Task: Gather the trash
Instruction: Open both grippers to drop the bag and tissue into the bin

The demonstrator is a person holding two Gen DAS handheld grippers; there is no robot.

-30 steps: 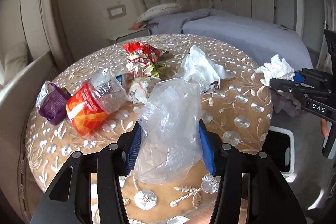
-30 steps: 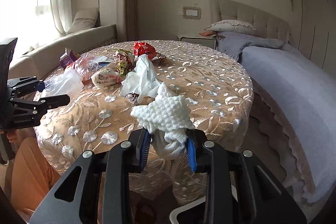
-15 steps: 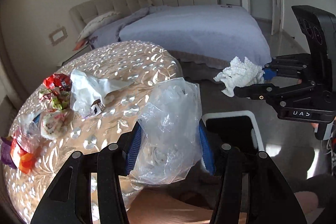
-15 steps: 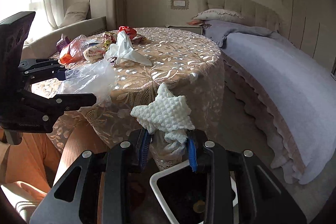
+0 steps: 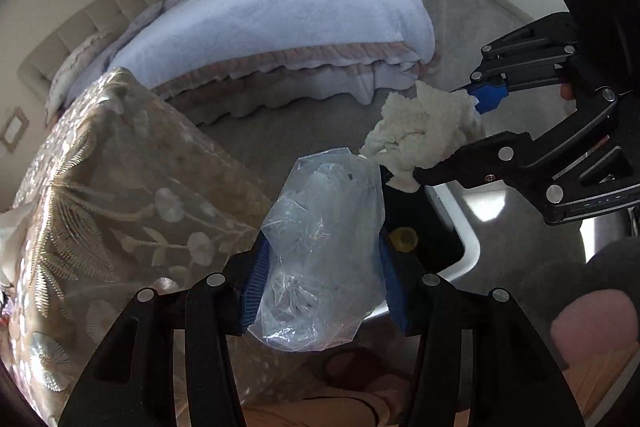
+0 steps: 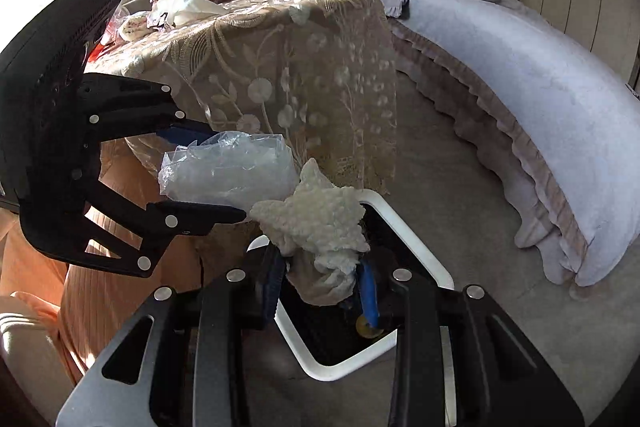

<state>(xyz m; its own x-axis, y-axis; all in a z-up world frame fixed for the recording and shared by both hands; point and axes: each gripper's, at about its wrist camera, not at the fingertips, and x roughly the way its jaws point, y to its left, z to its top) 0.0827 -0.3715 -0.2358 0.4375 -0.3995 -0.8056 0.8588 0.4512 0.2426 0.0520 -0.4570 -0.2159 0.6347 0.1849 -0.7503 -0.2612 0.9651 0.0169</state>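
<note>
behind the crumpled tissue [image 6: 316, 215], half-hidden white-rimmed bin [image 6: 416, 247]

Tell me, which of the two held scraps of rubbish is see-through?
The crumpled plastic bag in the left tongs; the right tongs hold an opaque white paper towel wad.

The left gripper [image 5: 322, 279] is black with blue ribbed pads and grips a clear, crinkled plastic bag [image 5: 320, 247]. At two o'clock from it in the left wrist view, the right gripper [image 6: 324, 285], also black with blue pads, holds a cream-white, nubbly wad of tissue [image 6: 316, 223]. The bin [image 6: 416, 239] has a white rim and a black inside, with a small yellow bit at its bottom. The tablecloth [image 6: 304, 67] is beige-gold with pale embroidered flowers and leaves. The bed cover [image 6: 540, 75] is pale lavender-blue with a dusty pink frill. At nine o'clock in the right wrist view a ribbed orange garment [image 6: 92, 291] shows.
</note>
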